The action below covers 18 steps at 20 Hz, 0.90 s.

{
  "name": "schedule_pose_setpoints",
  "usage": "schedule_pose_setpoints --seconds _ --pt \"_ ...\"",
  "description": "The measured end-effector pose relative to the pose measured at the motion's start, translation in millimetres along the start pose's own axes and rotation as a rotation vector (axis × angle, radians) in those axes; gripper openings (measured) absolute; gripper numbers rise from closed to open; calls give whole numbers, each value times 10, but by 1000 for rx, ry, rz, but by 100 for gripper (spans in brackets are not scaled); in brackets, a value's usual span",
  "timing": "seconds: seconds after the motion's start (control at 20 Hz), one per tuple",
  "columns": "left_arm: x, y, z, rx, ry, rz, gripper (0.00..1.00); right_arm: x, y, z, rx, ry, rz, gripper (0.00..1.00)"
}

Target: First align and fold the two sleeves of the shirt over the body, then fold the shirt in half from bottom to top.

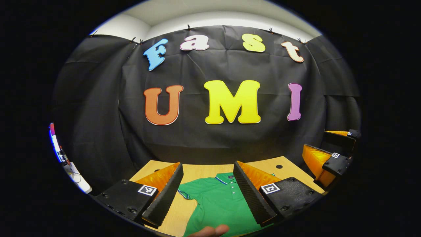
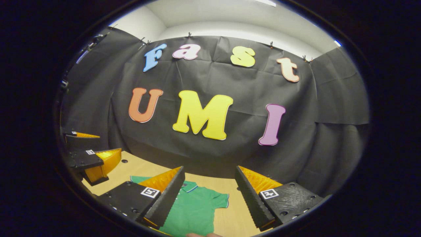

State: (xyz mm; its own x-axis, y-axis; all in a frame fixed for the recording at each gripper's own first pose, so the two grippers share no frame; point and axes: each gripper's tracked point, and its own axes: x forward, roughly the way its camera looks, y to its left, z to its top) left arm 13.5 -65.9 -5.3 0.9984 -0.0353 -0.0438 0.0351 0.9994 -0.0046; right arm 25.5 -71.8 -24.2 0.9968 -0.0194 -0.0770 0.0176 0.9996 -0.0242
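Nearest of all, at the bottom edge of the left gripper view, a fingertip (image 1: 210, 230) of the person pokes in over the lower part of the shirt (image 1: 218, 204). Just beyond it the left gripper (image 1: 207, 194) hangs above the table (image 1: 197, 169) with its jaws spread wide and nothing between them; the green polo lies straight ahead and below, framed in the gap, apart from both fingers. In the right gripper view the right gripper (image 2: 210, 200) is likewise wide open and empty, and the shirt (image 2: 194, 207) sits below and to the left of its gap, the short sleeve (image 2: 221, 199) nearest its jaws.

The shirt lies flat, face up, on the wooden table (image 2: 230, 187), with its long axis running from the person toward the booth wall: hem near, collar (image 1: 227, 179) far. Both sleeves look still spread out sideways, so by my reading no fold is made yet. Each gripper has one sleeve on its own side: the left gripper is nearer the sleeve (image 1: 185, 192) at the left of its view, the right gripper nearer the other. Either one would need to come down and forward to reach a sleeve edge.

No container shows on the table. Farther off, the other gripper (image 1: 329, 158) shows at the right of the left gripper view, and at the left (image 2: 88, 158) of the right gripper view.
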Motion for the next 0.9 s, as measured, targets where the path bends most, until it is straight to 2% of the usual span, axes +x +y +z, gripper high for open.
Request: schedule_pose_setpoints --seconds 0.05,0.4,0.65,0.7,0.75,0.9 --pt "5 -37 -6 1 3 -2 99 10 -26 -6 3 2 1 95" --pt "47 -172 -9 31 9 4 99 137 -224 -189 17 39 2 94" --pt "29 -203 -47 43 20 26 99 480 -428 -603 51 151 -6 95" --pt "14 -197 -54 46 25 35 94 558 -470 -707 60 177 -4 97" --pt "9 -200 -69 47 26 41 99 661 -522 -813 62 202 -4 95" --pt "-22 -219 -150 61 53 73 99 989 -691 -1118 61 264 -4 95"
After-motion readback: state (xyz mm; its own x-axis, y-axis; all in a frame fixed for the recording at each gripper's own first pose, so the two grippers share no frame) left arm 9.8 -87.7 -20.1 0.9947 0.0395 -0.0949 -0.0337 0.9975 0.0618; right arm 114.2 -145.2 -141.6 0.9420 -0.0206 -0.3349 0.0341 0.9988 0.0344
